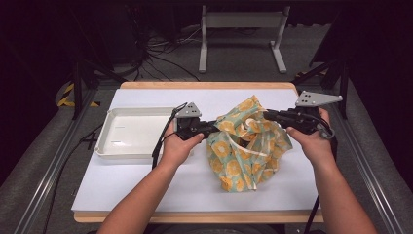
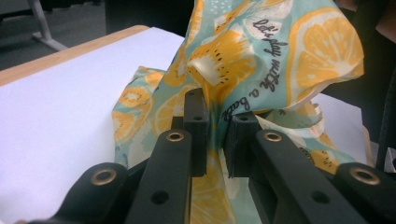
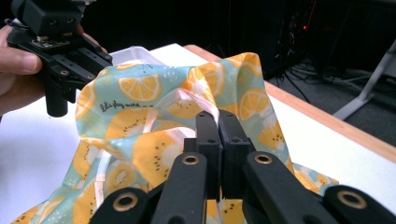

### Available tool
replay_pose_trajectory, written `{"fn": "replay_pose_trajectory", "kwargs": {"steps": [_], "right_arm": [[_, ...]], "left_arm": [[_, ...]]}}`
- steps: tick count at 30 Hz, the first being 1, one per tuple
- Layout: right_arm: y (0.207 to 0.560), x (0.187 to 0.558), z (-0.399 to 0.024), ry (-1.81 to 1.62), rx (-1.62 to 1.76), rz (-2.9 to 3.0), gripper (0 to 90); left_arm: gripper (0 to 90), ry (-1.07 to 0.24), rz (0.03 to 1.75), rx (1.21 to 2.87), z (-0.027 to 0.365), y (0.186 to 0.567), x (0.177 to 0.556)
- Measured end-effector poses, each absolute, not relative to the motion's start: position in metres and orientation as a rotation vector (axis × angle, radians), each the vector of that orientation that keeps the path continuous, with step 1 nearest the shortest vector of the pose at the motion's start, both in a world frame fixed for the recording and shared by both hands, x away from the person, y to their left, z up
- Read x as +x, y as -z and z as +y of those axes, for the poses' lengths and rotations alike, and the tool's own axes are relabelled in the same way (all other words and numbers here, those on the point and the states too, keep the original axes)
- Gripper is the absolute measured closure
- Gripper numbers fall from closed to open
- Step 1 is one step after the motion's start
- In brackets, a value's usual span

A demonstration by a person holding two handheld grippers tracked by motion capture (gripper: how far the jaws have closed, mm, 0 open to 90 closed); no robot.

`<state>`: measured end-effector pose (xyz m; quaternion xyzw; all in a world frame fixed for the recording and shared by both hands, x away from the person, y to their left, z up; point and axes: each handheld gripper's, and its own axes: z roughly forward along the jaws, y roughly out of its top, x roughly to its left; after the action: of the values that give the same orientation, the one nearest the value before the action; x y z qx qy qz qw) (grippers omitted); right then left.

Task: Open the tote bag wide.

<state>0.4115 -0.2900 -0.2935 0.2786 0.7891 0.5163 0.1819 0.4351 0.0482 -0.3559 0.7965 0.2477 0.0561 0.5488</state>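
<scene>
Teal lemon-print cloth (image 1: 246,144) pinched between closed fingers (image 2: 196,121) of left gripper (image 1: 210,127) and right gripper (image 1: 267,116)

Glossy printed cloth (image 1: 246,144); matt white tray (image 1: 131,134).

- The left gripper (image 1: 214,127) pointed toward the table's right side, held roughly level, its jaws clamped with only a narrow gap between the pads (image 2: 196,126).
- The left hand (image 1: 179,144) wrapped the gripper's body from below, forearm rising from the bottom edge.
- The right gripper (image 1: 267,115) pointed toward the table's left side, facing the other gripper, with its jaws pressed nearly together.
- The right hand (image 1: 311,138) gripped its body from the near side, forearm angled in from the lower right.
- Both grippers hung above the table, near each other, tips apart.
</scene>
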Motion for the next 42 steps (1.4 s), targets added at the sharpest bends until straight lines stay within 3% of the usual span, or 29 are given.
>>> {"fn": "replay_pose_trajectory", "kwargs": {"steps": [21,42], "right_arm": [[0.326,0.447,-0.292,-1.415,0.919,2.262,89.2],[0.357,0.455,-0.294,-1.311,0.995,2.325,88.9]], "left_arm": [[81.9,-0.138,0.669,1.919,0.046,0.387,0.452],[81.9,-0.11,0.702,1.981,0.039,0.41,0.459]]}}
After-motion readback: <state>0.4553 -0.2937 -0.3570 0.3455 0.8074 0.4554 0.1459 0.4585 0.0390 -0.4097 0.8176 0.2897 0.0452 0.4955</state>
